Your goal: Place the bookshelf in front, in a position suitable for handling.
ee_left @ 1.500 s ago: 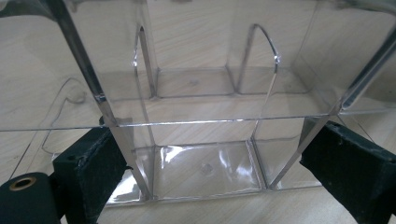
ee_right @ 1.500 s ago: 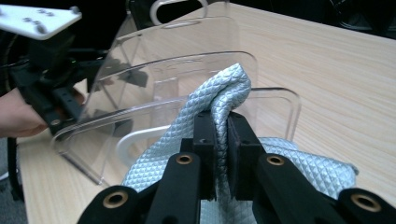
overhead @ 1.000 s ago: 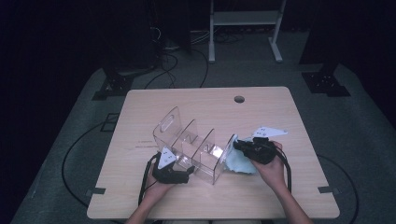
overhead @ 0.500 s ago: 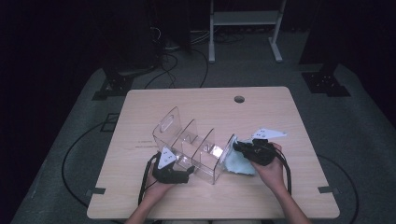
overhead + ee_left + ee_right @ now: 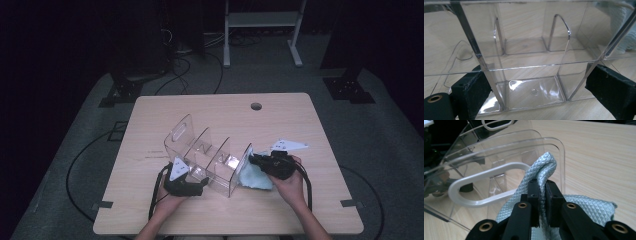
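A dark room with cables on a grey floor surrounds the pale wooden table (image 5: 300, 115) where I am working, wiping down a clear plastic organizer (image 5: 205, 155) with a light blue cloth (image 5: 252, 176).

The organizer sits near the front middle of the table, its dividers standing upright, with a handle cut-out in each end wall.

My left gripper (image 5: 192, 187) steadies the organizer at its near-left corner. In the left gripper view the two black pads (image 5: 471, 91) stand wide apart, one to each side of the clear compartment, but I cannot tell whether they press on the walls or merely bracket them.

My right gripper (image 5: 542, 192) has its jaws nearly closed, pinching a raised fold of the cloth. That fold is pushed up against the outer face of the organizer's right end wall, beside the handle slot; the rest of the cloth lies bunched on the table below.

I judge the job to be under way on that end wall. The inner compartments and dividers hold no cloth and look still to be wiped, though how clean any surface already is cannot be judged through the clear plastic.
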A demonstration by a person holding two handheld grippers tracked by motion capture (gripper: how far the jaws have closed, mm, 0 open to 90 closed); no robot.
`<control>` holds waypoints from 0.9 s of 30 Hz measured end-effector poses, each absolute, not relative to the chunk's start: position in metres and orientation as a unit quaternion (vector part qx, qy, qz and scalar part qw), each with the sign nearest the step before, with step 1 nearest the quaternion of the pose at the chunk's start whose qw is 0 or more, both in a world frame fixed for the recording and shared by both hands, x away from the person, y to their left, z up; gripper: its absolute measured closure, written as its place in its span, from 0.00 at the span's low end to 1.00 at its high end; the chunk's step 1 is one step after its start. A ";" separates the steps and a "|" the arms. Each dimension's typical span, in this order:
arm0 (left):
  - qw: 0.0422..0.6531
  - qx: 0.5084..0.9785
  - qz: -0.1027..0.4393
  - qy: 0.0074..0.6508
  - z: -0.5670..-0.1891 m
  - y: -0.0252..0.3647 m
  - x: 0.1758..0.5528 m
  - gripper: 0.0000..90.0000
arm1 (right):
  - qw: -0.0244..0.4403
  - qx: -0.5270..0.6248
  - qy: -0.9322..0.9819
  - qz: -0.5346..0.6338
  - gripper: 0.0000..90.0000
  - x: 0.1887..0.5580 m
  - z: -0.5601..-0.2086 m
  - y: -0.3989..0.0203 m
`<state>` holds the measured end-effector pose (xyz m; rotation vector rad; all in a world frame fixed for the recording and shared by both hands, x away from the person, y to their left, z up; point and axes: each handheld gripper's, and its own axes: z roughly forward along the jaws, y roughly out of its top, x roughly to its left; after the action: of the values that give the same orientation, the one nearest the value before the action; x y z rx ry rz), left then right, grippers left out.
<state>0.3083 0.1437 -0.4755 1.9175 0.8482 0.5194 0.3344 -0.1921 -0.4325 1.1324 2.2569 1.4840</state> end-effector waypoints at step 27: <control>0.476 0.776 0.215 0.353 -0.476 0.146 0.310 0.08 | 0.102 0.297 0.797 0.516 0.92 0.290 -0.402 -0.162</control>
<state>0.3099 0.1458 -0.4760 1.8972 0.8616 0.5243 0.2896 -0.1620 -0.4023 0.8776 2.3533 1.5234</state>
